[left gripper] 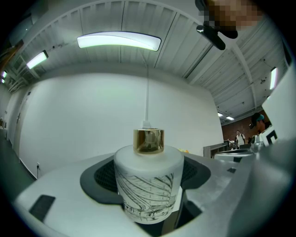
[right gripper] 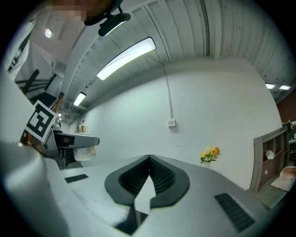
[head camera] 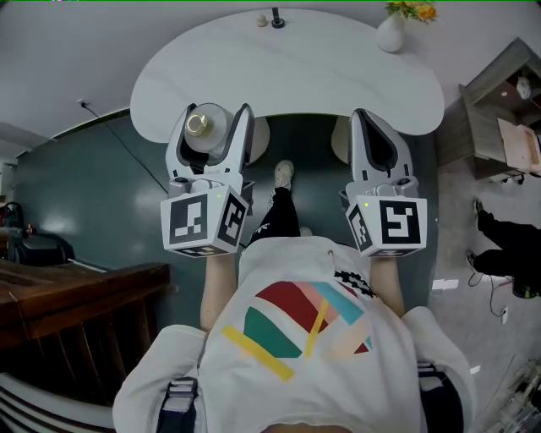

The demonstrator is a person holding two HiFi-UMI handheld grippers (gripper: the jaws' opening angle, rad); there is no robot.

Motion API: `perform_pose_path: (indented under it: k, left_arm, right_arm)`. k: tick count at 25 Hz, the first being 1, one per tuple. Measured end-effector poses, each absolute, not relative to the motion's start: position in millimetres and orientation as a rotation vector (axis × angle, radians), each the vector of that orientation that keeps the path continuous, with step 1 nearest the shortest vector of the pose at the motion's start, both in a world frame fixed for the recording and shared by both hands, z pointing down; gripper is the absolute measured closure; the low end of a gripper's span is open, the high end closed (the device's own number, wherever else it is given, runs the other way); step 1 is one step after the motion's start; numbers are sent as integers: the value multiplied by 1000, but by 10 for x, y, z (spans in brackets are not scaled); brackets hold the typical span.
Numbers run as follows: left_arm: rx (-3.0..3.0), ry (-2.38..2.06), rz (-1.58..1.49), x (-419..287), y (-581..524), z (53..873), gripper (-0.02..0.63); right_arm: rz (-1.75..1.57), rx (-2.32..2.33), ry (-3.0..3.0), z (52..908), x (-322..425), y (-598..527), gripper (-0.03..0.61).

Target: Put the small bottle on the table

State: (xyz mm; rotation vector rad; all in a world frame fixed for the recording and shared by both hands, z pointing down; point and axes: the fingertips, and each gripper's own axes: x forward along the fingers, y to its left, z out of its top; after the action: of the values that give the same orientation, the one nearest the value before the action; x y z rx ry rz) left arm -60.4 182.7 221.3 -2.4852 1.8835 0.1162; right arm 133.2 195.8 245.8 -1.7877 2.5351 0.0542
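The small bottle (head camera: 203,127) is white and round with a gold cap and fine line drawings on its side (left gripper: 147,185). It stands upright between the jaws of my left gripper (head camera: 210,120), which is shut on its body (left gripper: 148,187). In the head view it shows in front of the near left edge of the white table (head camera: 287,76), held in the air. My right gripper (head camera: 362,118) is level with the left one, off to its right. Its jaws are shut with nothing between them (right gripper: 148,172).
A white vase with yellow flowers (head camera: 391,32) stands at the table's far right, and two small objects (head camera: 277,19) at the far middle. A wooden shelf (head camera: 499,110) is at the right, dark wooden furniture (head camera: 76,296) at the left. My own shoe (head camera: 284,173) shows below.
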Motion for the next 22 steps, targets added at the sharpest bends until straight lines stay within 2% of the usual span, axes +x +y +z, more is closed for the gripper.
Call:
perform_pose_path:
  k: [22]
  left_arm:
    - [-2603, 1805, 92, -532, 410, 2545, 259]
  right_arm:
    - [20, -1874, 2576, 2835, 1258, 801, 568]
